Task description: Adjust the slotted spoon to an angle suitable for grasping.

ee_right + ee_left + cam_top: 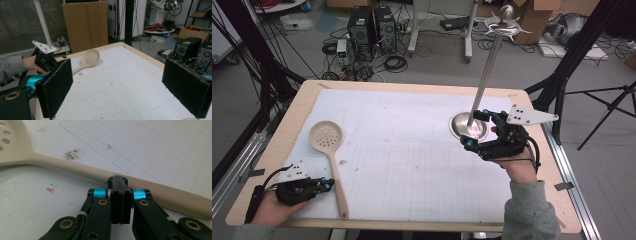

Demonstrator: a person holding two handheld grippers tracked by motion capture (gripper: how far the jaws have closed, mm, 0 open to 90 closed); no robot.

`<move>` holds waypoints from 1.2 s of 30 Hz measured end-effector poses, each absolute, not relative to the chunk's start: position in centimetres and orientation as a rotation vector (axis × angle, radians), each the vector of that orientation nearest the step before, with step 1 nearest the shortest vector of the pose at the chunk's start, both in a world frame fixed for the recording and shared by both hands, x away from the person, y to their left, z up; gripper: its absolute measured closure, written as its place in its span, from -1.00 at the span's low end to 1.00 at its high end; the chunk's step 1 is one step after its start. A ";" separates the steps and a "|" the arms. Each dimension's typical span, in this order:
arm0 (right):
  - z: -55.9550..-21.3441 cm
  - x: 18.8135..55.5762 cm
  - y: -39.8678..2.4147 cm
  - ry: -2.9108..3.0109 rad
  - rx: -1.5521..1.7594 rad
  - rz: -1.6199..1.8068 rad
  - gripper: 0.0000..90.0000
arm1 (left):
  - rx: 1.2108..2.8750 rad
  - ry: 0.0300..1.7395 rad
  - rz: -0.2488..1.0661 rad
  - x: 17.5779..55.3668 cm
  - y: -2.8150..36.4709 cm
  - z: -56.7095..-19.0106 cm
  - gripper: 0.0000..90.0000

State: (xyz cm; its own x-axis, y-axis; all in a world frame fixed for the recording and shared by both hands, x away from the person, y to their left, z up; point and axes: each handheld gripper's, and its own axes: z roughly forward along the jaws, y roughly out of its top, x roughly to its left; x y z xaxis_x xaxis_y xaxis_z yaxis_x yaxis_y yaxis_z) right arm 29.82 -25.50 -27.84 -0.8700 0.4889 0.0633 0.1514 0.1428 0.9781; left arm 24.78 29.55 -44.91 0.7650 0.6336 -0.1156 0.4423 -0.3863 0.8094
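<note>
Left tool [120, 195] clenched beside slotted spoon [330, 150], right tool [490, 131] released near ladle [482, 90].

I read the slotted spoon [328, 145] as beige, its round head pierced with a dot pattern of holes. It lies on a white mat [412, 165] printed with a faint grey grid and marked by a dark smudge just beside the spoon handle. The left gripper [326, 186] is black with cyan bands; the right gripper [477, 131], black with cyan accents, carries a grey plate. Beside it stands a silver stand [484, 85].
</note>
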 end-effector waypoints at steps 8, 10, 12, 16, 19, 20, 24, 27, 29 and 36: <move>-27.8 29.1 -25.9 2.150 0.627 1.781 -0.80 | 2.057 0.782 0.282 25.9 27.3 -44.9 0.99; -27.9 29.0 -26.0 2.149 0.634 1.776 -0.80 | 2.054 0.781 0.280 26.2 26.8 -44.9 0.99; -28.1 28.9 -26.2 2.158 0.642 1.763 -0.80 | 2.057 0.770 0.273 26.6 26.5 -44.9 0.99; -28.3 28.4 -26.6 2.166 0.655 1.738 -0.80 | 2.067 0.747 0.268 27.3 25.9 -44.9 0.99; -28.4 27.9 -27.2 2.167 0.678 1.726 -0.80 | 2.069 0.747 0.275 28.0 25.1 -44.9 0.99; -28.5 27.7 -27.4 2.163 0.684 1.723 -0.80 | 2.065 0.749 0.271 28.2 24.9 -44.9 0.99; -28.6 26.8 -28.6 2.154 0.708 1.697 -0.80 | 2.069 0.747 0.267 29.2 24.1 -44.9 0.99; -28.7 26.3 -29.3 2.141 0.726 1.694 -0.80 | 2.072 0.756 0.286 29.9 23.3 -44.8 0.99; -28.7 26.2 -29.5 2.137 0.733 1.690 -0.80 | 2.069 0.759 0.291 30.1 23.1 -44.8 0.99; -28.9 25.4 -30.3 2.142 0.756 1.670 -0.80 | 2.055 0.781 0.274 31.0 22.7 -44.9 0.99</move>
